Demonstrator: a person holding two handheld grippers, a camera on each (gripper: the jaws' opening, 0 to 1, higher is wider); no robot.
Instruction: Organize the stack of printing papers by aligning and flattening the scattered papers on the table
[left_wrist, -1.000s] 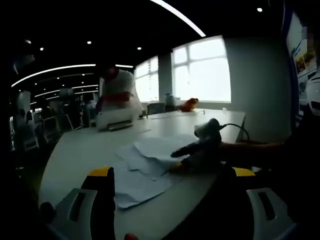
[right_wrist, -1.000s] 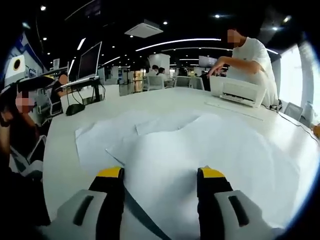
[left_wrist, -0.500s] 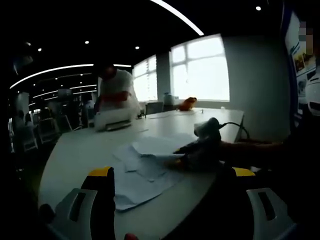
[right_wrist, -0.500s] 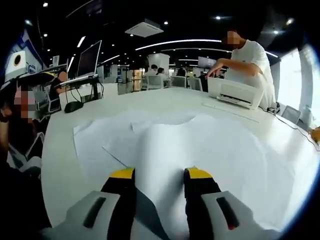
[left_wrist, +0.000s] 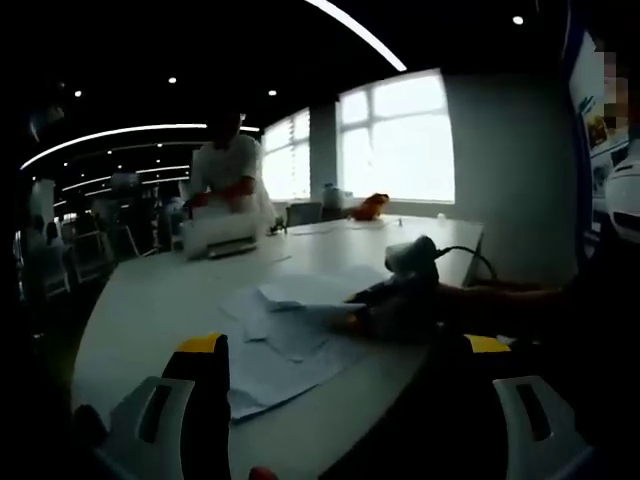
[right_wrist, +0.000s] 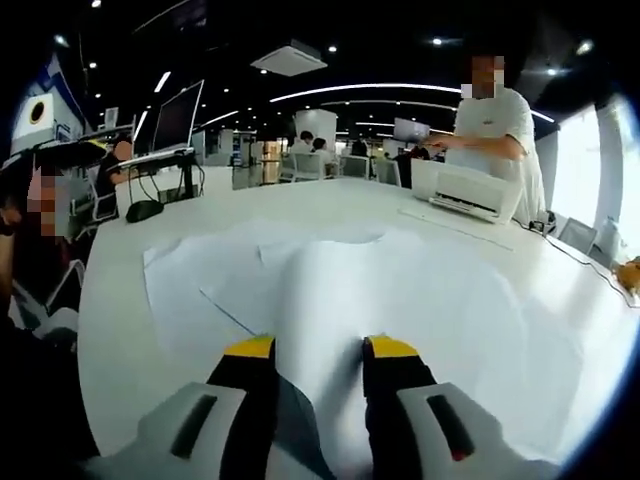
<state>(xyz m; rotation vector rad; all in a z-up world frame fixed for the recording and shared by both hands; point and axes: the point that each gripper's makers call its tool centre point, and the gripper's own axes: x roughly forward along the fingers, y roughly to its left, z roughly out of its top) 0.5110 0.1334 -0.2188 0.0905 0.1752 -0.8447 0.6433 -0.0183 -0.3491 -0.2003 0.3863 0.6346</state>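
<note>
Several white printing papers (left_wrist: 285, 350) lie scattered and overlapping on the white table (left_wrist: 150, 300). In the left gripper view my left gripper (left_wrist: 343, 346) is open, its yellow-tipped jaws wide apart near the table's front edge with nothing between them. My right gripper (left_wrist: 372, 312) reaches in from the right and pinches the edge of one sheet (left_wrist: 305, 290), which is raised off the pile. In the right gripper view my right gripper (right_wrist: 320, 350) has its jaws drawn close on that sheet (right_wrist: 400, 290), which bulges up ahead of them over other papers (right_wrist: 190, 280).
A white printer (right_wrist: 475, 190) stands at the table's far end with a person (right_wrist: 500, 120) behind it. A monitor (right_wrist: 180, 120) and a dark mouse-like object (right_wrist: 143, 212) are at the far left. A cable (right_wrist: 585, 250) runs along the right. A seated person (right_wrist: 30, 240) is at the left edge.
My right gripper's jaws have narrowed from wide apart onto the sheet, and its edge has risen off the pile. The person at the printer has straightened up. My left gripper stays open.
</note>
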